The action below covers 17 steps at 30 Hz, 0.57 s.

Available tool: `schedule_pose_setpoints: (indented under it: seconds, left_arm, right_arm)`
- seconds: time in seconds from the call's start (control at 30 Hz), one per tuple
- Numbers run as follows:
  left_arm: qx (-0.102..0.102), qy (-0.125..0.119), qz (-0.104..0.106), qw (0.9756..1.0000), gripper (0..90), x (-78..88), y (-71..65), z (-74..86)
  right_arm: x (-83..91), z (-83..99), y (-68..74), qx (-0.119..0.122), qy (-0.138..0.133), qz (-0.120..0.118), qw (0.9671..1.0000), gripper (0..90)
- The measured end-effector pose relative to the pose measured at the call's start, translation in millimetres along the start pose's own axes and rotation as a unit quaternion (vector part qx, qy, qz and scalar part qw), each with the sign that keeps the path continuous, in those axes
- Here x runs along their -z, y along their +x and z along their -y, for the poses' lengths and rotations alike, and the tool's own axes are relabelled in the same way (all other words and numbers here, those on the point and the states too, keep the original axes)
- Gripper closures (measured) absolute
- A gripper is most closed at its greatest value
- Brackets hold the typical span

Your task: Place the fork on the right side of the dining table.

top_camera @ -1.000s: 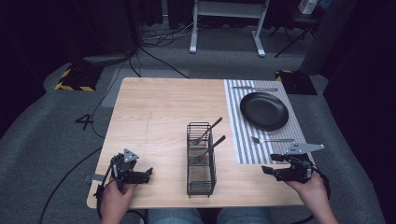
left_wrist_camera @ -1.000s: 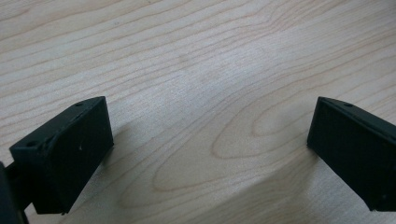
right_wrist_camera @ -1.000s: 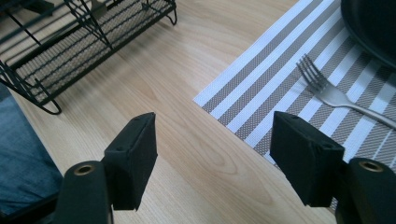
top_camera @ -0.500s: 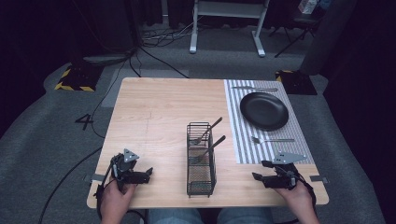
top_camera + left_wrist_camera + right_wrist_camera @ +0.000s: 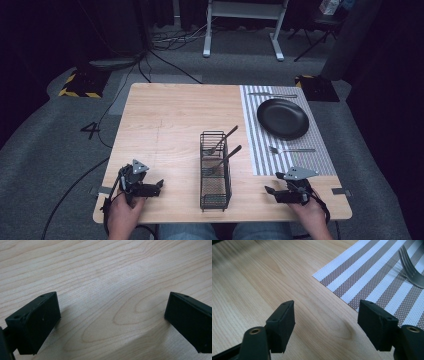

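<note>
Black-jawed, the right tool [image 5: 270, 192] sits low over the pale wooden surface [image 5: 170, 125], jaws just widening with nothing between them, near the corner of the brown-and-white striped placemat [image 5: 372, 277]. A silver metal fork [image 5: 291, 149] lies on that mat just beyond. Over bare wood, the left tool [image 5: 159, 186] gapes empty beside the black wire cutlery basket [image 5: 215, 172].

The table [image 5: 175, 125] is evenly lit from above against a dark room; close views are sharp, with soft shadows and blur at upper left.
</note>
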<state>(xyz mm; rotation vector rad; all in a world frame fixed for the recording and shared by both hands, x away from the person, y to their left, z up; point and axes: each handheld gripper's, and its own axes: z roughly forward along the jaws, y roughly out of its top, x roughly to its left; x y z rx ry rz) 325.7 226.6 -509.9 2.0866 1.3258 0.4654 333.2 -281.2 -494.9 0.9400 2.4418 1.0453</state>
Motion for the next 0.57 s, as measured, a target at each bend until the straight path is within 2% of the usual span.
schedule_pose_setpoints:
  seconds: [0.13,0.3,0.4,0.57]
  left_arm:
    - [0.0,0.0,0.0,1.0,0.3,0.0,0.0,0.0]
    - [0.0,0.0,0.0,1.0,0.3,0.0,0.0,0.0]
    - [0.001,0.0,0.0,1.0,0.3,0.0,-0.2,0.1]
    - [0.001,0.0,0.0,1.0,0.3,0.0,-0.2,0.1]
  right_arm:
    - [-2.5,3.0,-1.4,-0.005,0.001,0.0,1.0,24.9]
    - [-8.3,9.5,0.4,-0.014,-0.007,0.012,0.9998,17.5]
    - [-8.8,9.6,-0.3,-0.021,-0.003,0.007,0.9997,14.7]
    - [-9.0,9.6,-0.3,-0.023,-0.001,0.01,0.9997,14.2]
